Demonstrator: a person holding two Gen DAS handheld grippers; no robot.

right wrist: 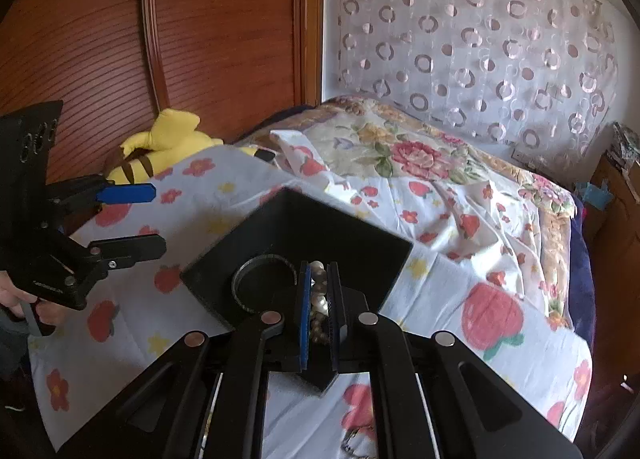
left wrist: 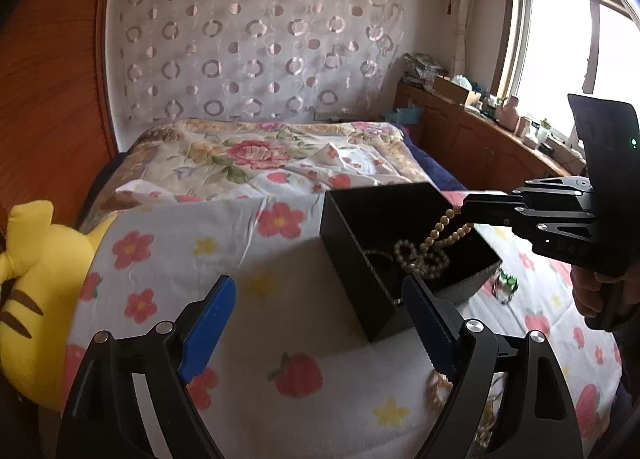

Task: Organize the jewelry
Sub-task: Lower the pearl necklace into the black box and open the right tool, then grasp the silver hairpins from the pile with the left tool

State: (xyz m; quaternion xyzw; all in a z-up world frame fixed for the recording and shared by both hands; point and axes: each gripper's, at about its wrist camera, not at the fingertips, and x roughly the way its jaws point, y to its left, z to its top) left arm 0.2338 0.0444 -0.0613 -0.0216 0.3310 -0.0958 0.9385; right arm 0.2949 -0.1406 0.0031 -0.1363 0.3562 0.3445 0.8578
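An open black box lies on the flowered bed sheet. My right gripper is shut on a strand of tan beads, which hangs from its tips and coils inside the box. In the right wrist view the beads sit pinched between the pads of the right gripper, over the box. A dark bangle lies on the box floor. My left gripper stands open with nothing between its fingers, just beside the box's near left wall; it also shows as the left gripper at the left.
A yellow striped plush toy lies at the bed's left edge against the wooden panel. A folded floral quilt is behind the box. A small green item lies right of the box. A cluttered wooden cabinet runs under the window.
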